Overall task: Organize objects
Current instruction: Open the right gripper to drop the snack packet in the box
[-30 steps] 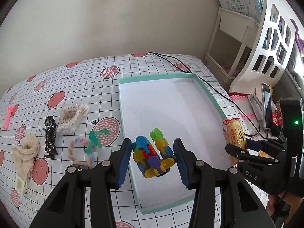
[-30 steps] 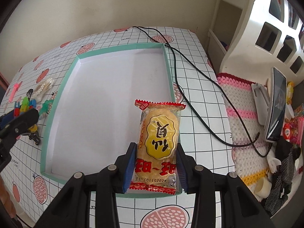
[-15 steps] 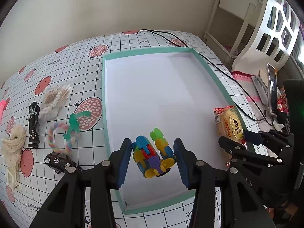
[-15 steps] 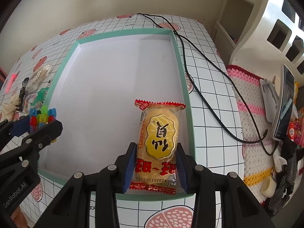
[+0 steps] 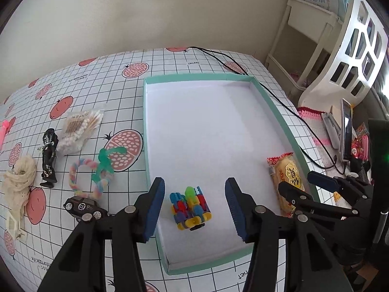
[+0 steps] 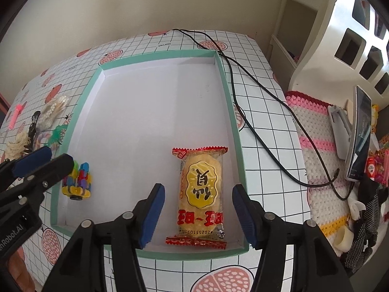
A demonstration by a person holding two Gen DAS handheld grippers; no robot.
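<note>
A: How do the jaws stand?

B: Both pairs are spread wide with nothing clamped. The left gripper (image 5: 194,206) has the block toy (image 5: 190,208) lying in the gap between its blue pads, touching neither. The right gripper (image 6: 198,215) has the snack pack (image 6: 200,197) lying between its pads the same way, free on both sides.

A: And where do those two things lie?

B: Both on the white floor of the tray (image 5: 272,104). In the left view the toy sits near the tray's front left corner, at about 6 o'clock. The snack lies along the right wall, at about 4 o'clock. In the right view the snack runs lengthwise from the near wall toward 12 o'clock, its red crimped end close to the front rim.

A: What is outside the tray, going outward?

B: In the left view, on the table (image 5: 170,63) at 8 o'clock, a toy car (image 5: 83,206) just beside the left finger. Beyond it is a pastel ring (image 5: 83,178) with a green piece (image 5: 107,160) lying across it. At 9 o'clock stand a black figure (image 5: 49,155) and a cream cloth (image 5: 18,182). Farther, toward 10 o'clock, is a swab bag (image 5: 79,129). A cable (image 5: 279,102) runs past the tray's right side from 12 toward 3 o'clock.
</note>
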